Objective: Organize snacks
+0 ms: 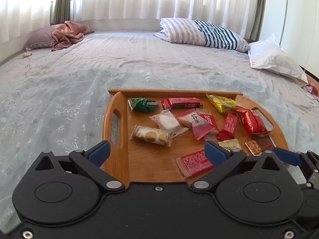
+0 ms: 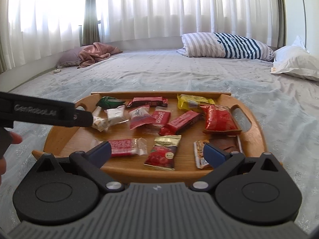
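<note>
Right wrist view, near to far: right gripper [image 2: 155,152], black two-finger tongs with blue pads, jaws spread wide and pinching nothing, hovering over the near rim of the oval wooden tray with cut-out handles [image 2: 257,133] on the pale bedspread. Left gripper [image 1: 157,153], likewise spread and empty, flanks a red-printed clear wrapper [image 1: 194,164]. Contents: small foil and plastic snack packets [image 2: 177,123], judged light, crinkly, slippery, crushable; best taken across the flat middle.
</note>
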